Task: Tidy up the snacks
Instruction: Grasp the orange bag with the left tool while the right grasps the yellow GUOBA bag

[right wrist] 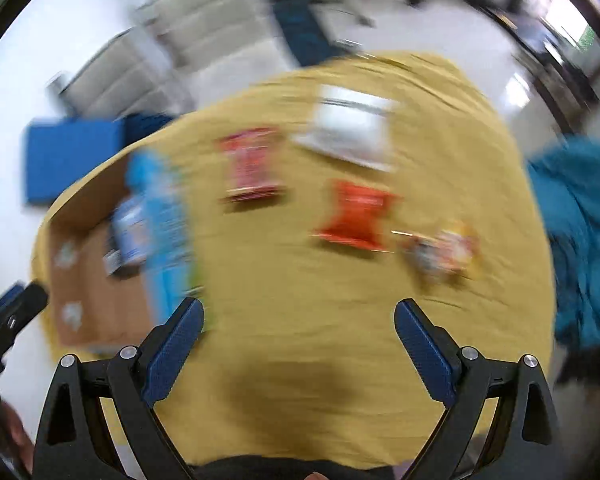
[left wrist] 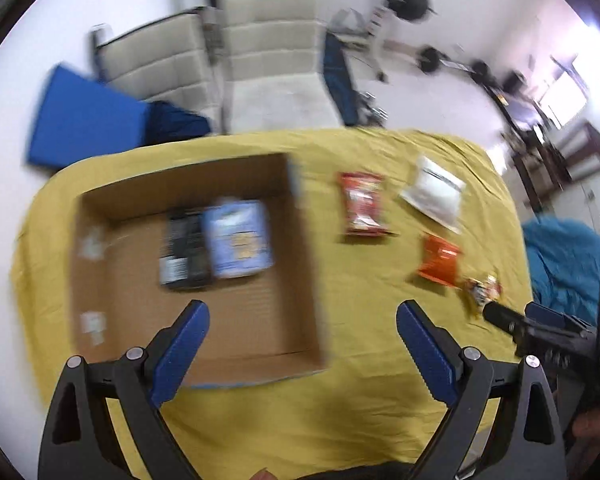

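On the left half of the yellow cloth (left wrist: 360, 420), an open cardboard box (left wrist: 100, 240), already holding a black packet (left wrist: 184, 252) and a pale blue packet (left wrist: 238, 240) side by side near its far wall. To the right of the box, loose on the cloth: a red snack bag (left wrist: 362, 204), a white pouch (left wrist: 434, 192) further right and far, an orange bag (left wrist: 440, 258) nearer, and a small multicoloured packet (left wrist: 484, 288) nearest the right edge.

Left gripper (left wrist: 302, 320) above the near part of the box, jaws spread wide, holding nothing. Right gripper (right wrist: 298, 320) over bare cloth near the middle, jaws likewise wide apart and empty, well short of the orange bag and the small packet.

Heavy motion blur in both views, worst from the right wrist. Likely trouble from here: at that pace, a misjudged approach, with the thin flat bags sliding ahead of the fingers or the loose cloth caught in the pinch along with a bag. Also a risk of the two grippers clashing beside the box's right wall, and of a carried bag clipping that raised wall and dropping outside.
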`<state>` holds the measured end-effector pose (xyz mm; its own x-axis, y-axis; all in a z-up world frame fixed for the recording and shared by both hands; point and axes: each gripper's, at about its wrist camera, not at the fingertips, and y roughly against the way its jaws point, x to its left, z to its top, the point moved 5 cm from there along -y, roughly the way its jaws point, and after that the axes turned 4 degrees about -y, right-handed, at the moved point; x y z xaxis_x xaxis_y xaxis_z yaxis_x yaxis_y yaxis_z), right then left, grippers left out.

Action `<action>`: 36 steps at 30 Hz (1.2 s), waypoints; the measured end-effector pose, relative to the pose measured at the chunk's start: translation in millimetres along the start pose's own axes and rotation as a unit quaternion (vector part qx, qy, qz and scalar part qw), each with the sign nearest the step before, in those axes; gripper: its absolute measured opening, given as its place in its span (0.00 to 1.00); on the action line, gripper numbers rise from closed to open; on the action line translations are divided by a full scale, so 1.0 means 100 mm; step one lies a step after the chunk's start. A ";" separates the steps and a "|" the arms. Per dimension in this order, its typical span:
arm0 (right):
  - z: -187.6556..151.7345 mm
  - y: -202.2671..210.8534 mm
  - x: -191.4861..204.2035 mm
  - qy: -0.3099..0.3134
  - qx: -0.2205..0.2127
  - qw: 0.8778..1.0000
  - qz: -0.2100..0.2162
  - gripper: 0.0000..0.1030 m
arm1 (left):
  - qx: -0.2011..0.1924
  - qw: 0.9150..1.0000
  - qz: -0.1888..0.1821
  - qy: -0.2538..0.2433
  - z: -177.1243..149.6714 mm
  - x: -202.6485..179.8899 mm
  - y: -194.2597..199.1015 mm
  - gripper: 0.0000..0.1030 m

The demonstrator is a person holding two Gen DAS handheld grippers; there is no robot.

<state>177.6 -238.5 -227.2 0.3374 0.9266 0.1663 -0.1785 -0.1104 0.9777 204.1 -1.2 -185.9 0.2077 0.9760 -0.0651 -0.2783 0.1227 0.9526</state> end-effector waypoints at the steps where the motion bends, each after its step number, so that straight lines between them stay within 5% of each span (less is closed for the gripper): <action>1: 0.08 -0.08 -0.24 -0.029 0.006 1.000 -0.005 0.95 | 0.008 1.000 -0.004 -0.013 0.06 -0.19 -0.14 0.93; 3: 0.21 -0.28 -0.75 -0.101 0.028 0.995 0.002 0.95 | 0.032 0.999 -0.010 -0.039 0.16 -0.57 -0.45 0.93; 7: 0.29 -0.82 -1.52 -0.266 0.085 0.958 0.061 0.95 | 0.069 0.995 -0.005 -0.066 0.28 -1.05 -0.98 0.93; 11: 0.28 -1.27 -1.77 -0.373 0.111 0.913 0.121 0.91 | 0.108 0.992 0.005 -0.069 0.35 -1.31 -1.46 0.93; 13: 0.33 -1.43 -1.80 -0.391 0.115 0.905 0.121 0.86 | 0.119 0.990 0.015 -0.069 0.37 -1.39 -1.64 0.93; 14: 0.36 -1.53 -1.81 -0.395 0.121 0.904 0.112 0.75 | 0.124 0.990 0.020 -0.069 0.38 -1.41 -1.69 0.93; 17: 0.35 -1.75 -1.78 -0.376 0.161 0.907 0.103 0.49 | 0.136 0.988 0.028 -0.072 0.42 -1.46 -1.84 0.93; 19: 0.35 -1.78 -1.75 -0.333 0.176 0.922 0.089 0.43 | 0.142 0.987 0.029 -0.074 0.43 -1.48 -1.91 0.93; 22: 0.39 -1.72 -1.66 -0.198 0.178 0.964 0.024 0.43 | 0.152 0.985 0.015 -0.079 0.44 -1.54 -2.02 0.93; 24: 0.43 -1.68 -1.65 -0.115 0.168 0.979 -0.031 0.43 | 0.160 0.983 0.009 -0.091 0.43 -1.62 -2.12 0.93; 28: 0.47 -1.60 -1.67 -0.055 0.144 0.985 -0.079 0.50 | 0.190 0.975 -0.012 -0.112 0.40 -1.81 -2.37 0.93; 33: 0.41 -1.41 -1.67 -0.078 0.121 0.989 -0.040 0.70 | 0.215 0.969 -0.030 -0.117 0.39 -1.99 -2.65 0.92; 36: 0.38 -1.41 -1.70 -0.094 0.123 0.987 -0.040 0.70 | 0.228 0.964 -0.027 -0.131 0.41 -2.08 -2.82 0.61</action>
<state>180.2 -393.8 -388.1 0.5117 0.8550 0.0844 0.0788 -0.1446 0.9864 277.7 -246.2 -429.3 0.4565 0.8842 -0.0988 0.1695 0.0225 0.9853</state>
